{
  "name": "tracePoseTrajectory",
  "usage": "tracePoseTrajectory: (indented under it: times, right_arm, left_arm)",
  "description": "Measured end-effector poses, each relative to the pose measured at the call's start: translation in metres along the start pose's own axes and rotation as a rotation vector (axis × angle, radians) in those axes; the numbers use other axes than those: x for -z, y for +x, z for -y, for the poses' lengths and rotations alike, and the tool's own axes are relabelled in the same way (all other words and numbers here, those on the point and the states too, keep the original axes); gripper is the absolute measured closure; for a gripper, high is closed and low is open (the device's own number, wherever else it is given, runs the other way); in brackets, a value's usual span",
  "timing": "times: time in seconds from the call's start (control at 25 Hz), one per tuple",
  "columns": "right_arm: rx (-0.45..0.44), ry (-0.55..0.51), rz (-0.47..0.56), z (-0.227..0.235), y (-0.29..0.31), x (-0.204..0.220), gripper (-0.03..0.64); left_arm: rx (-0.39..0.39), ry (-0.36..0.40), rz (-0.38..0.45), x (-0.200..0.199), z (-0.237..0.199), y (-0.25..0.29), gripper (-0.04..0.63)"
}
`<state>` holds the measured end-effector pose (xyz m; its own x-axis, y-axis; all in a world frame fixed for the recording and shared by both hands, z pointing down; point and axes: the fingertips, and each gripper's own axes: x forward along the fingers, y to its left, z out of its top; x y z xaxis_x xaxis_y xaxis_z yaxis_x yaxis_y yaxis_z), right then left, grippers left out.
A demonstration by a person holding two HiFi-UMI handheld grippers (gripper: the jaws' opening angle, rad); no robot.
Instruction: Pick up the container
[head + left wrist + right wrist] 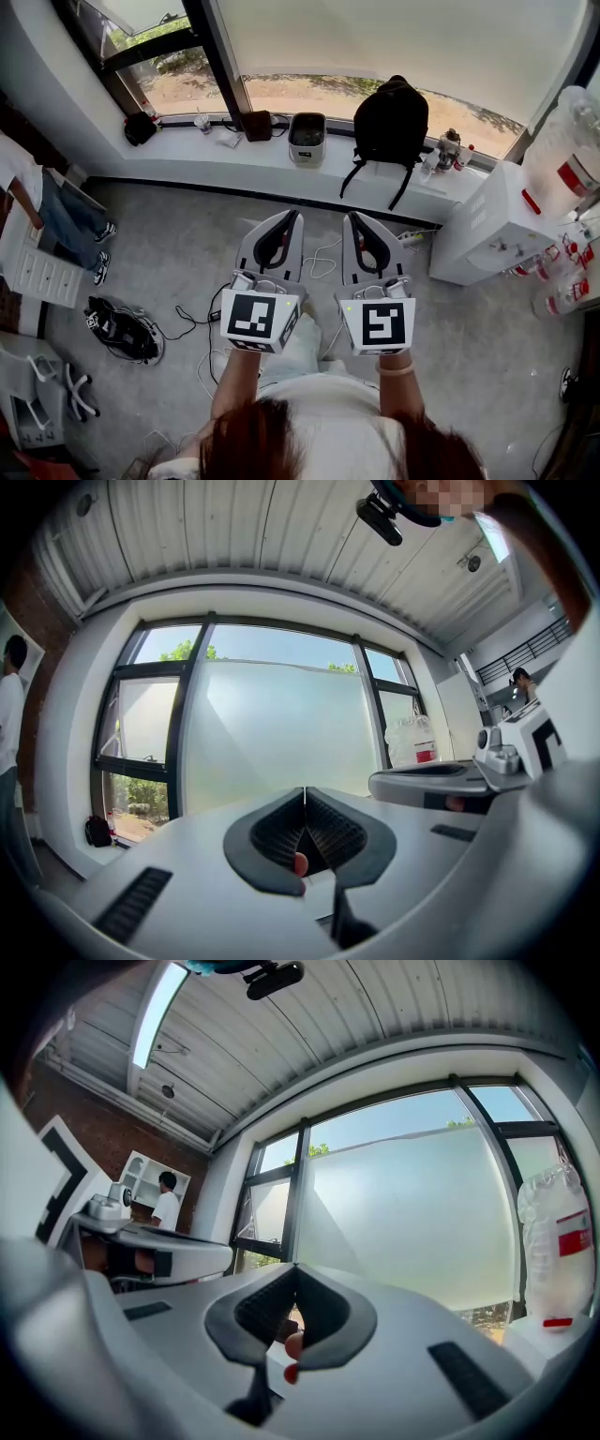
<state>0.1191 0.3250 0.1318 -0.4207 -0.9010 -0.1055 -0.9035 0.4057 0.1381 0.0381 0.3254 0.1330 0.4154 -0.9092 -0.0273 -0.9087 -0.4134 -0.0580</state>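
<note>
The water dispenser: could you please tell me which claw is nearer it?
Right. The right claw sits just left of the water dispenser; the left claw lies beyond it, farther left.

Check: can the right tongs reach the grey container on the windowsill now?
Probably not yet: right tongs are shut and well short of the sill. Path looks free; the backpack sits apart from the container.

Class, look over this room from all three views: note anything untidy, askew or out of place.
Loose cables trail across the floor, and dark shoes lie beside them at left. A black backpack sits on the windowsill with straps dangling over the edge. Nothing looks spilled or broken.
</note>
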Motion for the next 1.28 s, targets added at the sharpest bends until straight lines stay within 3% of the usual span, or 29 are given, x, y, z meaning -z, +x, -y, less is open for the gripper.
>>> tracePoseTrajectory:
  times: [0.8, 1.28]
  right_arm:
    - [0.067, -0.047, -0.029, 0.002, 0.202, 0.023, 0.594]
    - [0.087, -0.031, -0.049, 0.013, 0.266, 0.051, 0.592]
  left_arm:
    - [0.046, 0.008, 0.016, 0.013, -0.156, 0.137, 0.578]
    - [0.066, -0.041, -0.013, 0.044, -0.198, 0.197, 0.578]
